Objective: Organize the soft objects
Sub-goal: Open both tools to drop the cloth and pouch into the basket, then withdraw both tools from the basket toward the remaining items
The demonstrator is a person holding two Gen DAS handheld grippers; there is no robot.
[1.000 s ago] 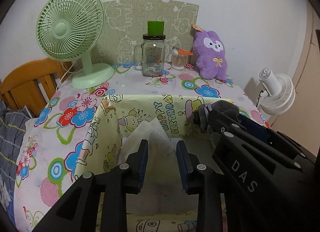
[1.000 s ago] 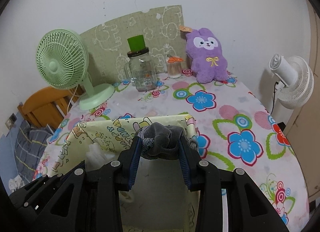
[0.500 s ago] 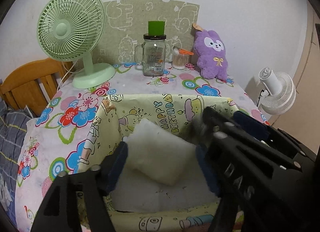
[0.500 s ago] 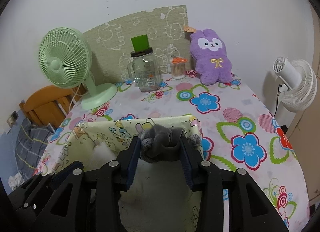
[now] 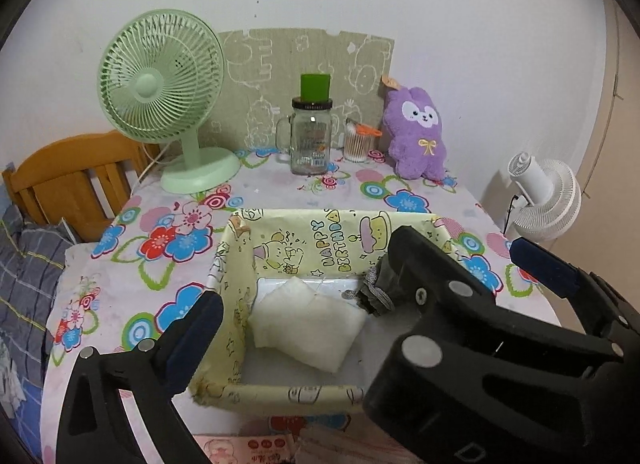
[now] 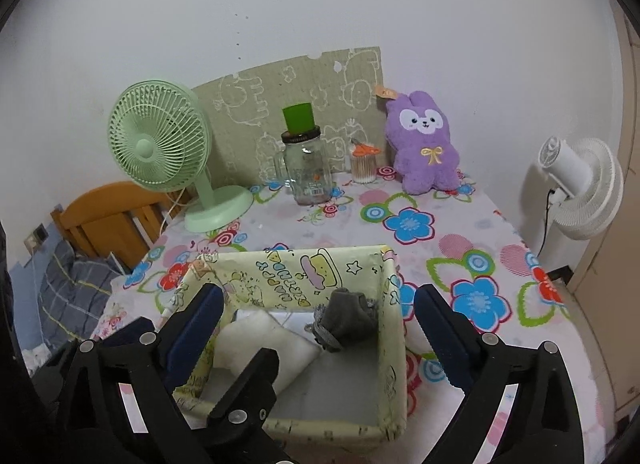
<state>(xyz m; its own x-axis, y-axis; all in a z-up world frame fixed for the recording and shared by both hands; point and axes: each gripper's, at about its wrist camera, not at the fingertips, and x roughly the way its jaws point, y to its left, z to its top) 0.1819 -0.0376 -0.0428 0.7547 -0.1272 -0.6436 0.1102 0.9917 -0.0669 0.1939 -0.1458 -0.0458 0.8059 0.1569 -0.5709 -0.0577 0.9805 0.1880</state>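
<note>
A yellow cartoon-print box (image 5: 240,264) (image 6: 394,328) stands on the flowered table. Inside it lie a folded white cloth (image 5: 308,324) (image 6: 260,340) at the left and a grey rolled sock (image 6: 348,320) (image 5: 374,288) at the right. My left gripper (image 5: 340,328) is open and empty, raised over the box's near side. My right gripper (image 6: 316,328) is open and empty above the box; its black body (image 5: 460,328) crosses the left wrist view. A purple plush bunny (image 5: 418,133) (image 6: 424,143) sits at the table's back right.
At the back stand a green desk fan (image 5: 168,103) (image 6: 168,151), a glass jar with a green cup on top (image 5: 312,135) (image 6: 306,163) and a cotton-swab holder (image 5: 356,141). A wooden headboard (image 5: 72,179) is at the left, a white fan (image 6: 580,187) at the right.
Both grippers opened and pulled back. The white cloth dropped from the left one and the grey sock from the right; both now lie in the box.
</note>
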